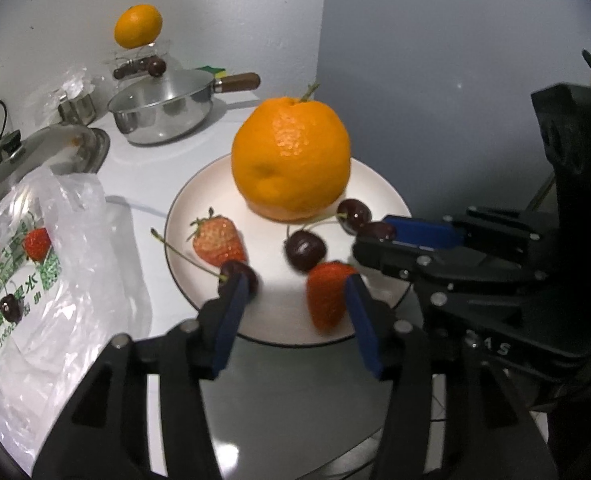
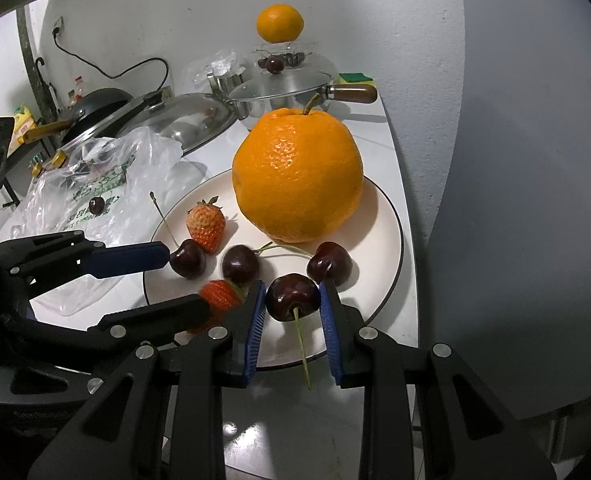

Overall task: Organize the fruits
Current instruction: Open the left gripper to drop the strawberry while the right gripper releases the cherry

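White countertop point(image 2: 391, 152) against a plain white plastered wall point(image 2: 199, 12); wall socket point(image 2: 58, 25) with black cable point(image 2: 107, 70); grey shadow at right.

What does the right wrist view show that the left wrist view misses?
Right wrist only: the right gripper shut on a cherry, stem toward the camera; a black pan far left.

Left wrist only: the left gripper open, a blurred strawberry beside its right finger; a second strawberry in the bag.

Both: the plate, big orange, pale strawberry, saucepan, plastic bag, far orange.
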A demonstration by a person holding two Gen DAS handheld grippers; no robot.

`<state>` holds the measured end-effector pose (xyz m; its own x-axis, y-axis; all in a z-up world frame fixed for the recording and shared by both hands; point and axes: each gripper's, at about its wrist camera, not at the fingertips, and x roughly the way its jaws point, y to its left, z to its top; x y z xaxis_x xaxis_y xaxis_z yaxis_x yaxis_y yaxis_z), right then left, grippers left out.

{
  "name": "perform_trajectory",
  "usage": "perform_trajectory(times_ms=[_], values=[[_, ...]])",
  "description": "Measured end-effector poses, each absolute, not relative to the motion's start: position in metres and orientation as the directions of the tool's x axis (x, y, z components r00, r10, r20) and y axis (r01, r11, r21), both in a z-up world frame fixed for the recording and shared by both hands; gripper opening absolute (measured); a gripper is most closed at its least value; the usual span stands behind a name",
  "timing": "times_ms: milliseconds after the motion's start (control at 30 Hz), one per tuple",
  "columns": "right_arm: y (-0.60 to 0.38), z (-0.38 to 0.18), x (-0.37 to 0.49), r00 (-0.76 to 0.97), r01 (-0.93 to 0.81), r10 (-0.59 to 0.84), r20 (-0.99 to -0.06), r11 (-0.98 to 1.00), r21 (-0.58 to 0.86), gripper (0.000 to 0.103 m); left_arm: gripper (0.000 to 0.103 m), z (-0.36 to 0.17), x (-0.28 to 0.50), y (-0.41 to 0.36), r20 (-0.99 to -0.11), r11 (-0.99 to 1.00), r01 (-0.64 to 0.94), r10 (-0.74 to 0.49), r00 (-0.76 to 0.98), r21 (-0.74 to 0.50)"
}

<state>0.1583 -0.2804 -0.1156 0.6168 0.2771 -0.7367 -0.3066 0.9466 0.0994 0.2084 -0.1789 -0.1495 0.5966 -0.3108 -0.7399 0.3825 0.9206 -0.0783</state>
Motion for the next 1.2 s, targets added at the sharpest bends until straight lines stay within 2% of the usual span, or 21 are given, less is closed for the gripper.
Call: perform_trajectory(times_ms=[733,800,867,1200], values=[[-0.283,-0.110,0.152,0.620,-0.282,0.264,-0.739,0.954,0.104,0.030,0.053,-0.140,0.197,-0.173,-0.726,0.927,0.370,-0.301,0.618,-0.070],[-0.283,-0.109,0.152,0.621,-0.282,0.265,-0.737,0.954,0.105,0.031,0.053,-0.139,0.196,-0.172,-0.724,0.927,0.368,-0.301,0.621,-0.069],[-0.282,-0.107,0.151,0.625,-0.281,0.265,-0.735,0.954,0.105,0.039,0.053,-0.138,0.194,-0.171,-0.723,0.928,0.367,-0.300,0.623,-0.069],[-0.279,-0.101,0.144,0.633,-0.280,0.259,-0.730,0.955,0.097,0.039,0.053,-0.132,0.188,-0.170,-0.711,0.929,0.364,-0.299,0.636,-0.066]])
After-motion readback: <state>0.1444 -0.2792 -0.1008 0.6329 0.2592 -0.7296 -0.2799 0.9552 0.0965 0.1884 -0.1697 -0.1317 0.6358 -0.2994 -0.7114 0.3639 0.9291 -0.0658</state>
